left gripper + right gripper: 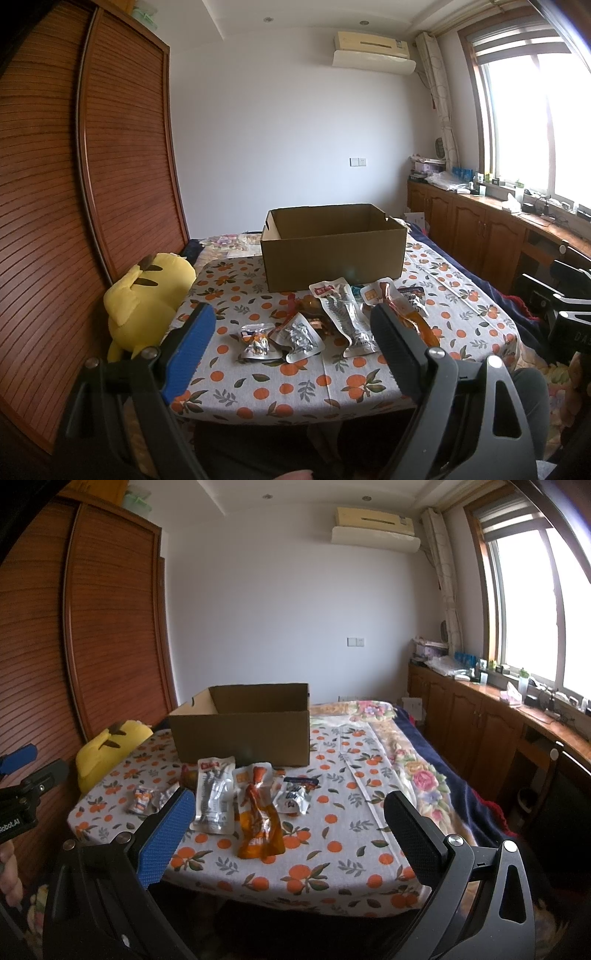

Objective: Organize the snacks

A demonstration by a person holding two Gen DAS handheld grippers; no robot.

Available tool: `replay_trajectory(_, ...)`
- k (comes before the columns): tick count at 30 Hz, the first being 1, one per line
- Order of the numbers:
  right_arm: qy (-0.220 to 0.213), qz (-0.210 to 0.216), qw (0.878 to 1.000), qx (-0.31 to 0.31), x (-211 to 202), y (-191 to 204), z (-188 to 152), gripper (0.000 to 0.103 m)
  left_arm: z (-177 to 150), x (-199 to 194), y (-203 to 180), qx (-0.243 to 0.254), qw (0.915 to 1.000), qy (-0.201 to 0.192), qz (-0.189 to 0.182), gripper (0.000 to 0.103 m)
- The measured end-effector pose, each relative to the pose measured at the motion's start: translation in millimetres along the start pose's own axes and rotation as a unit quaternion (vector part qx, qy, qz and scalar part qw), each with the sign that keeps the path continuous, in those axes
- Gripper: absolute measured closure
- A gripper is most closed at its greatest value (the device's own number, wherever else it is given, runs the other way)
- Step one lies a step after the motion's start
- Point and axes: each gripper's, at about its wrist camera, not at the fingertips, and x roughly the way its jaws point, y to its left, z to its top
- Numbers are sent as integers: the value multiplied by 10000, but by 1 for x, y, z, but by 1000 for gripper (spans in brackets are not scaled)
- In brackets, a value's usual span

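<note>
Several snack packets lie on the orange-print tablecloth point(295, 391) in front of an open cardboard box point(332, 251) point(240, 734). Among them are a long silver packet point(345, 314) point(214, 797), a small silver packet point(256, 341) point(142, 799), an orange packet point(258, 827) and a white packet with blue print point(293, 797). My left gripper point(291, 339) is open, held above the near table edge, with nothing between its fingers. My right gripper point(290, 827) is also open and holds nothing, hovering before the orange packet.
A yellow plush toy point(144, 299) point(107, 749) sits at the table's left, against a wooden wardrobe point(74, 184). A flowered blanket point(417, 775) lies to the right. Wooden cabinets point(480, 720) with clutter run under the window. A hand point(9, 871) shows at the left edge.
</note>
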Motion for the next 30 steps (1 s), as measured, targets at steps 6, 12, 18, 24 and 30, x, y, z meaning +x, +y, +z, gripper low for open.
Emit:
replay_trajectory(6, 58, 19, 10000, -1, 3, -3, -3, 0, -6, 5, -2, -17, 9998, 173, -85, 16)
replay_trajectory(12, 215, 33, 9998, -28, 18, -3, -10, 0, -16, 28, -1, 35, 9986, 511, -159, 16)
replay_trajectory(18, 401, 89, 9991, -77, 46, -3, -18, 0, -24, 61, 5, 85, 9971, 721, -233, 16)
replay_trajectory(24, 620, 255, 9975, -219, 90, -1, -26, 0, -32, 109, 20, 41, 9944, 1022, -284, 16)
replay_trajectory(30, 835, 440, 9951, -294, 130, 0, -33, 0, -44, 154, 39, -175, 9887, 1431, -404, 16)
